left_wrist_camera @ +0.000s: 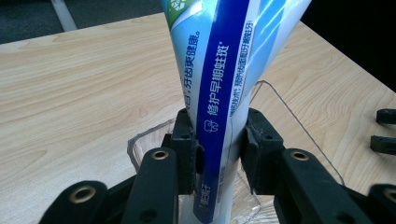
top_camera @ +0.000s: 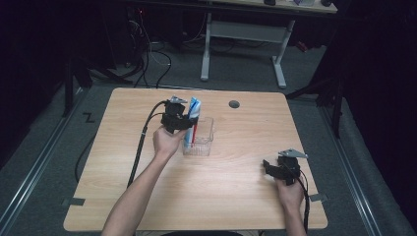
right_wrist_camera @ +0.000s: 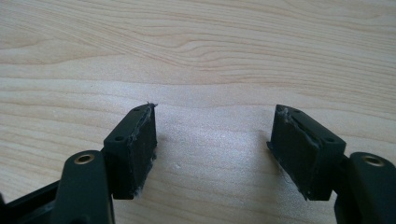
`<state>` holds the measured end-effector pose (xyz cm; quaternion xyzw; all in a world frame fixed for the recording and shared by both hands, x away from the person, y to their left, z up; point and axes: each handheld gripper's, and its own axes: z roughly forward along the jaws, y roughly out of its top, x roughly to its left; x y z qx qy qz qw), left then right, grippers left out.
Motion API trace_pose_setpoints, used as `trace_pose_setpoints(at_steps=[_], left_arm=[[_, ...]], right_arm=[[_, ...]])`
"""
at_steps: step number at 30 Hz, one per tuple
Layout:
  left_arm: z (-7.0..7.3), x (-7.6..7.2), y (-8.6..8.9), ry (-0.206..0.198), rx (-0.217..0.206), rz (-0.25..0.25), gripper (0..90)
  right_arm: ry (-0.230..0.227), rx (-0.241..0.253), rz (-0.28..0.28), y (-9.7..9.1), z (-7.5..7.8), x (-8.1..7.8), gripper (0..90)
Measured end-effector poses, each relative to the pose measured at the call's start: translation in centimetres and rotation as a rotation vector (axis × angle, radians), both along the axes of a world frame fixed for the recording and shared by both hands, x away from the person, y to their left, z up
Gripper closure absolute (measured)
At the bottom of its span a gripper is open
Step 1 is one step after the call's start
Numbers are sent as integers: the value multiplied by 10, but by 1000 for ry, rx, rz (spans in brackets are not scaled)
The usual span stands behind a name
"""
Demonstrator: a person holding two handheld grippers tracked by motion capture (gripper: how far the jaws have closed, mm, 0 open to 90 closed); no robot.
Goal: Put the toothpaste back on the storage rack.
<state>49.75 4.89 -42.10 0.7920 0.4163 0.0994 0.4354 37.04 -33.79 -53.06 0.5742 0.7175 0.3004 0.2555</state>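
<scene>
A blue-and-white toothpaste tube (top_camera: 194, 106) (left_wrist_camera: 224, 84) stands upright, wide crimped end up, with its lower end inside a clear plastic container (top_camera: 201, 145) (left_wrist_camera: 140, 140) near the middle of the wooden table. My left gripper (top_camera: 188, 120) (left_wrist_camera: 219, 140) is shut on the tube, one pad pressing each side just above the container's rim. Something thin and red (top_camera: 194, 132) shows inside the container; I cannot tell what it is. My right gripper (top_camera: 268, 166) (right_wrist_camera: 212, 140) rests low over bare wood at the front right, open, with nothing between its fingers.
A round grey cable hole (top_camera: 234, 104) sits in the tabletop behind the container. A white-legged desk (top_camera: 243, 44) and floor cables stand beyond the table's far edge. The left gripper's black cable (top_camera: 140, 147) trails across the left part of the table.
</scene>
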Motion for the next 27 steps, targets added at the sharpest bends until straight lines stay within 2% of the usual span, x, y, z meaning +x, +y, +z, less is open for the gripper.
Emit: trace_pose_setpoints(at_steps=[8, 12, 27], left_arm=[[-2, -1, 0, 17, 0, 12, 687], [-3, -2, -1, 15, 13, 18, 683], [-4, -4, 8, 3, 4, 54, 665]], right_arm=[[0, 0, 0, 0, 0, 0, 317], [0, 0, 0, 0, 0, 0, 317], [0, 0, 0, 0, 0, 0, 316]])
